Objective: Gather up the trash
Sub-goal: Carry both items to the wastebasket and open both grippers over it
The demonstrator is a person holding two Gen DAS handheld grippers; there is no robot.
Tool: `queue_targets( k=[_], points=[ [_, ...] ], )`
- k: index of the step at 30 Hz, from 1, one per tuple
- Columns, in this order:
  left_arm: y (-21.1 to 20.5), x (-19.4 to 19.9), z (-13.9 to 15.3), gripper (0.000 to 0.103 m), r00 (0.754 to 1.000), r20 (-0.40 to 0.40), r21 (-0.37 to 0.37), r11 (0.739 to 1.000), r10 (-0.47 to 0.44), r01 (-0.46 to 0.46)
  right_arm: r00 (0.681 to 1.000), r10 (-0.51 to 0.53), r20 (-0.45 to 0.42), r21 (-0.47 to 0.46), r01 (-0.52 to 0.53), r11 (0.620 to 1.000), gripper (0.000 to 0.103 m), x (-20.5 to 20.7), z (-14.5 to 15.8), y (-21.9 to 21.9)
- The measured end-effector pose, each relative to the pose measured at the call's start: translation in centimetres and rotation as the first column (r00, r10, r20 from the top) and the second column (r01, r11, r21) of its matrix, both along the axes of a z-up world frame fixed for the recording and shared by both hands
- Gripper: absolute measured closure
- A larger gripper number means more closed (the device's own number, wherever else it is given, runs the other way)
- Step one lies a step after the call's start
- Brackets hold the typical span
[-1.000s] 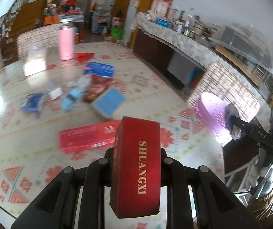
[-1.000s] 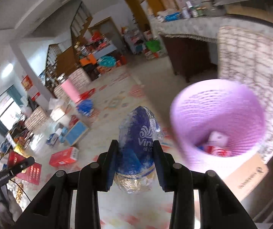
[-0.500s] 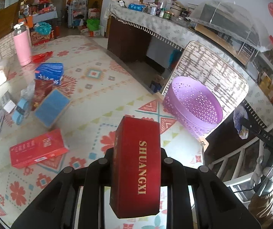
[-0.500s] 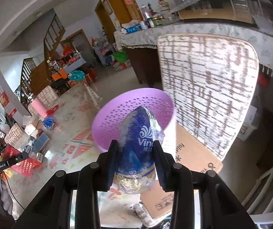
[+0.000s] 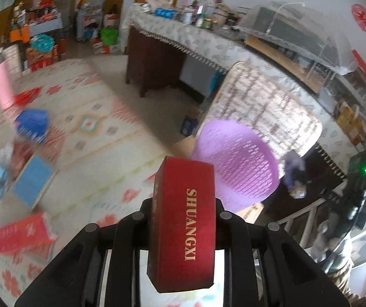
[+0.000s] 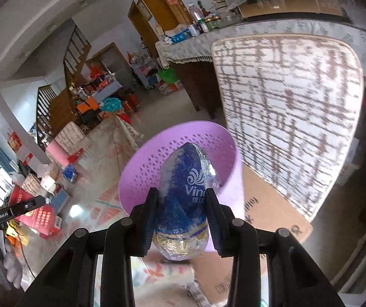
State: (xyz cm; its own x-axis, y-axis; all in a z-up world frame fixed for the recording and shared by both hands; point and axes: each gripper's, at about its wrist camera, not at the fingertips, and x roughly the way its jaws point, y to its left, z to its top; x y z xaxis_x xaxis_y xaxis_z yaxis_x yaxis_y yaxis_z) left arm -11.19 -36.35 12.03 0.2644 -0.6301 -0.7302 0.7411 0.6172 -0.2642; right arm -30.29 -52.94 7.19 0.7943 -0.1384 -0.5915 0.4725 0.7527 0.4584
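- The left gripper is clenched on a red carton printed "SHUANGXI" in gold, which stands on end between the two black fingers and rises above them.
- In the left wrist view the purple perforated basket lies just beyond the red carton, to its right, tilted so that its holed inner wall faces the camera.
- The right gripper grasps a crumpled blue and silver "Vinda" tissue pack, its jaws pressed against both sides of the wrapper.
- In the right wrist view the tissue pack sits in front of the basket's open mouth; whether it is over the rim or just short of it I cannot tell.
- A cushioned chair back with a brown grid pattern stands just behind the basket, on its right.
- A flat piece of brown cardboard lies on the floor under and beside the basket.
- Left of the basket, on the patterned tablecloth, lie a blue box, a red box and a darker blue packet, all well apart from the basket.
- A pink bottle stands upright at the far left of the tablecloth, farthest from the basket.
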Motion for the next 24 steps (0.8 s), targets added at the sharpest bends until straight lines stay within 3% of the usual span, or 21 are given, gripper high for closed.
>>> queue_targets(
  k=[9, 11, 12, 17, 24],
  points=[
    [-10.3, 1.3, 0.7, 0.077, 0.988, -0.052, -0.064, 0.988, -0.146, 0.142, 1.0, 0.003, 0.019, 0.01, -0.003, 1.0, 0.06, 4.5, -0.5, -1.7],
    [-11.9, 1.4, 0.3, 0.045, 0.985, -0.056, -0.06, 0.985, -0.163, 0.16, 1.0, -0.008, 0.009, 0.007, 0.008, 1.0, 0.057, 5.3, -0.8, -2.2],
    [-12.3, 1.3, 0.2, 0.038, 0.988, -0.035, -0.05, 0.988, -0.151, 0.149, 1.0, -0.016, 0.002, 0.011, 0.016, 1.0, 0.054, 5.5, -1.0, -2.4],
    [-11.2, 0.9, 0.3, 0.027, 0.993, 0.036, -0.017, 0.993, -0.112, 0.113, 1.0, -0.011, 0.004, 0.017, 0.011, 1.0, 0.042, 5.8, -1.2, -2.1],
    [-6.4, 2.2, -0.3, 0.026, 0.999, 0.04, 0.015, 1.0, -0.028, 0.028, 0.999, 0.039, -0.019, 0.022, -0.038, 0.999, 0.039, 6.9, -1.8, -0.2]
  ],
)
